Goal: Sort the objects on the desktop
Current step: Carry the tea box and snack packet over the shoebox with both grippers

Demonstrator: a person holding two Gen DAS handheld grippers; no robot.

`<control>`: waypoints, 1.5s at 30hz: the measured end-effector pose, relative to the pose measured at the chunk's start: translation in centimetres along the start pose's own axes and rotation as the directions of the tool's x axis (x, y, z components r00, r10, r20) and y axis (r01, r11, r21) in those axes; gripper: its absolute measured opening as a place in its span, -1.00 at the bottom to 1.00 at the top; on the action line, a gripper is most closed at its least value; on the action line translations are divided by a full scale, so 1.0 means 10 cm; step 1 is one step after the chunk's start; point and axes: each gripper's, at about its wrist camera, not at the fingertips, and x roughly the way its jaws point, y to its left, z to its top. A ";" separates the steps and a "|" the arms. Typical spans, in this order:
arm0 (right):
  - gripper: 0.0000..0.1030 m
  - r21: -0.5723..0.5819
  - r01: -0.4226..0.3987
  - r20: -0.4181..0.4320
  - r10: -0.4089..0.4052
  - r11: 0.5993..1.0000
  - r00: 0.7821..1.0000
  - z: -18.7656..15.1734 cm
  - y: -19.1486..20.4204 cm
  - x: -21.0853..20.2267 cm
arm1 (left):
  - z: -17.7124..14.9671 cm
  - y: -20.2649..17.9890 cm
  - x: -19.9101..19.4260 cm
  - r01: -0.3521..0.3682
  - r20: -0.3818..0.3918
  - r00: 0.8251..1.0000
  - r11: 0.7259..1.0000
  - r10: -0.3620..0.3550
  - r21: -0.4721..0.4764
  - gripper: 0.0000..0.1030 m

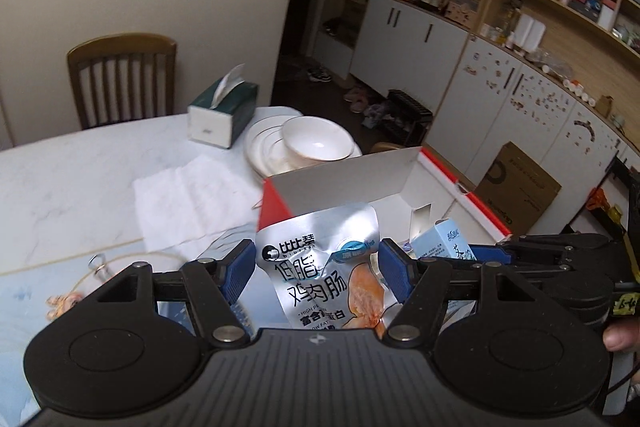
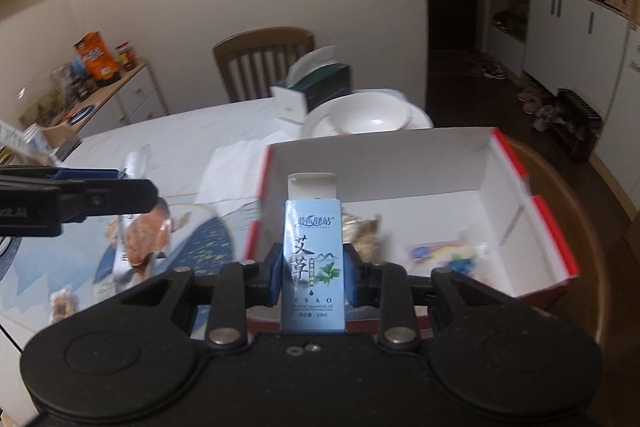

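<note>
Lower centre, our left gripper (image 1: 316, 267) loosely brackets the silver sausage pouch (image 1: 320, 267) (contact unclear); our right gripper (image 2: 312, 275) clamps the blue carton (image 2: 313, 263) before the red-rimmed box (image 2: 400, 163).

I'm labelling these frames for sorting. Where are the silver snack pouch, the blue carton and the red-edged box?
silver snack pouch (image 1: 320, 267): left wrist view, printed front face.
blue carton (image 2: 313, 263): right wrist view, front label.
red-edged box (image 2: 380, 163): right wrist view, white inner back wall.
</note>
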 end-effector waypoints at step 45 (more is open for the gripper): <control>-0.44 -0.074 0.099 -0.170 -0.111 0.992 0.979 0.42 -1.07 1.06 | 0.26 -0.74 1.66 0.009 -0.195 0.980 0.964 0.045 0.267 0.30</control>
